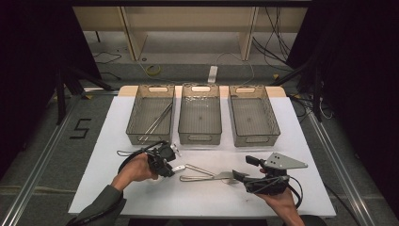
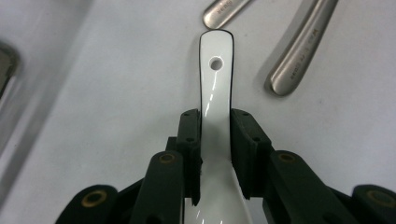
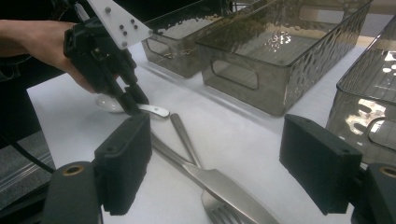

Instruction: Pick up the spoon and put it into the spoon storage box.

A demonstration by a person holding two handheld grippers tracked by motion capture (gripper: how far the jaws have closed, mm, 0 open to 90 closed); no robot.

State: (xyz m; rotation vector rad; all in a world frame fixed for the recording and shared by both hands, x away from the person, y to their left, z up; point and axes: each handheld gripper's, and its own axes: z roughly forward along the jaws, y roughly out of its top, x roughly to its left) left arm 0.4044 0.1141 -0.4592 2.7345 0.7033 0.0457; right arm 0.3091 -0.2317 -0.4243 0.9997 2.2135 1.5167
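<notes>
So far only chopsticks [image 1: 156, 118] lie binned: left tongs [image 2: 215, 135] clench the white spoon [image 2: 215, 84], right tongs [image 3: 229, 163] gape over knife [image 3: 219, 182] and fork [image 3: 187, 140].

left gripper [image 2: 215, 140]: black body and jaws, flat black pads, brass-coloured pivot rings, small screws on the pad blocks
right gripper [image 1: 247, 169]: black, grey three-cornered plate on top with dark screws, black cable looping from it
left gripper plate [image 3: 120, 21]: pale, four dark screws
sleeve [image 1: 101, 205]: grey-green, long
</notes>
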